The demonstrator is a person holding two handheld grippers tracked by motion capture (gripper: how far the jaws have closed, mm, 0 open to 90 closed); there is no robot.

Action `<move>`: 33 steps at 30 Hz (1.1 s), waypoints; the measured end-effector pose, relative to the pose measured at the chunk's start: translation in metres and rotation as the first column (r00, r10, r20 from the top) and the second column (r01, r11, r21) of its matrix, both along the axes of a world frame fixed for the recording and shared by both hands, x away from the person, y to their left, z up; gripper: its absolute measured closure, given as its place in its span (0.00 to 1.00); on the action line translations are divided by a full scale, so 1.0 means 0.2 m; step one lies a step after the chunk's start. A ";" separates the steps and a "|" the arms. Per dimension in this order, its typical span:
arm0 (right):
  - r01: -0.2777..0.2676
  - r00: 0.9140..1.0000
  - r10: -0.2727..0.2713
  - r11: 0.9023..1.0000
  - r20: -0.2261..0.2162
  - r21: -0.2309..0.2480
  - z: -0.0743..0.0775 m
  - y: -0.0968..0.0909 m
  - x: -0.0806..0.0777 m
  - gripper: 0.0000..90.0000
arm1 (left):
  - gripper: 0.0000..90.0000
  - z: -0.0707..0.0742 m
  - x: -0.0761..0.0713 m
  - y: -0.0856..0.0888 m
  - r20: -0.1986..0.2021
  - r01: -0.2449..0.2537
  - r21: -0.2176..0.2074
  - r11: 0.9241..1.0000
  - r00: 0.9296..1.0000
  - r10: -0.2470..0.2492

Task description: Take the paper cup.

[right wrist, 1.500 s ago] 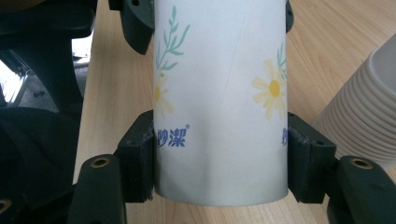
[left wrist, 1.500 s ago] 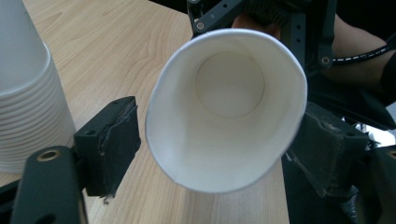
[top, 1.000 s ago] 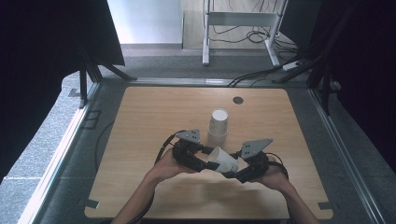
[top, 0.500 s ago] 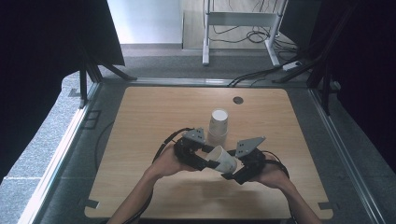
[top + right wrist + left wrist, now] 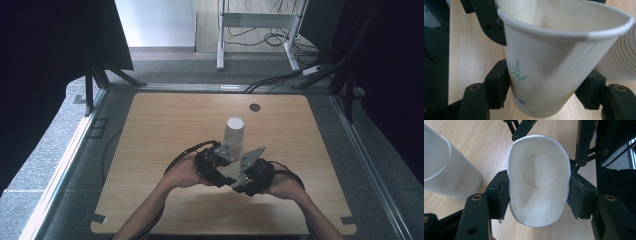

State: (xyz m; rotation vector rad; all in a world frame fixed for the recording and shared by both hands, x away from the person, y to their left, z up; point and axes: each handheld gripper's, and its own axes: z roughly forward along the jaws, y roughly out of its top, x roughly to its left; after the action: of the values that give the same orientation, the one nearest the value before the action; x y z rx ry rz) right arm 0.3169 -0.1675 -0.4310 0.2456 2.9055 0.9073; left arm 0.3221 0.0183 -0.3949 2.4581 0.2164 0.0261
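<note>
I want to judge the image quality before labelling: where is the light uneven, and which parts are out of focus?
High view: the light wooden table is evenly lit, while the surroundings at both sides are almost black. Left gripper view: the squeezed white paper cup is sharp, with a soft shadow inside; the ribbed white cup stack is slightly soft. Right gripper view: the cup's rim is bright and somewhat blurred.

- A white paper cup (image 5: 554,65) takes up the middle of the frame, its side creased and its rim squashed out of round.
- The right gripper (image 5: 544,95) has its black jaws pressed on the cup's lower sides from the bottom corners.
- A green leaf sprig is printed low on the cup's left.
- A ribbed cup stack (image 5: 621,60) stands at the right edge.
- Pale wooden table (image 5: 471,57) lies behind.
- Another black jaw (image 5: 490,22) grips the rim at upper left.
</note>
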 end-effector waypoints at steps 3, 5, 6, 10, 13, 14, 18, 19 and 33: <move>0.003 1.000 -0.003 1.000 0.001 0.017 0.00 -0.01 -0.01 0.41 | 0.38 -0.01 0.00 0.00 0.000 -0.003 -0.015 1.000 1.000 0.003; 0.004 1.000 -0.004 1.000 -0.002 0.029 0.00 -0.02 -0.01 0.42 | 0.36 -0.01 0.00 0.01 -0.005 -0.013 -0.039 0.999 1.000 0.013; 0.009 1.000 -0.009 0.999 -0.003 0.049 0.00 -0.02 0.00 0.42 | 0.33 0.00 0.01 0.02 -0.007 -0.015 -0.056 0.998 1.000 0.015; 0.032 0.999 -0.029 0.992 -0.023 0.123 0.01 -0.06 0.00 0.42 | 0.25 0.01 0.02 0.05 -0.031 -0.039 -0.139 0.989 0.999 0.035; 0.049 0.998 -0.044 0.982 -0.034 0.184 0.01 -0.09 0.00 0.42 | 0.20 0.00 0.01 0.08 -0.049 -0.065 -0.207 0.976 0.997 0.056; 0.053 0.998 -0.045 0.977 -0.040 0.205 0.01 -0.10 0.00 0.42 | 0.18 0.00 0.01 0.08 -0.057 -0.075 -0.231 0.970 0.996 0.064; 0.064 0.997 -0.050 0.960 -0.060 0.273 -0.02 -0.12 0.01 0.41 | 0.16 -0.04 0.02 0.11 -0.081 -0.093 -0.305 0.948 0.994 0.072; 0.068 0.997 -0.052 0.956 -0.063 0.284 -0.02 -0.13 0.00 0.41 | 0.16 -0.05 0.02 0.11 -0.093 -0.100 -0.323 0.941 0.993 0.074; 0.045 0.997 -0.024 0.938 -0.067 0.344 -0.04 -0.10 -0.01 0.41 | 0.27 -0.08 0.02 0.09 -0.095 -0.048 -0.382 0.923 0.995 0.012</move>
State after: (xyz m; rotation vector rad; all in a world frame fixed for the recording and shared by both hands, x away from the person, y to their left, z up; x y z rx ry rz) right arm 0.3156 -0.1883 -0.4381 0.3526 2.7656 1.4270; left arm 0.3271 0.0369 -0.4107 2.0654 0.2714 -0.1068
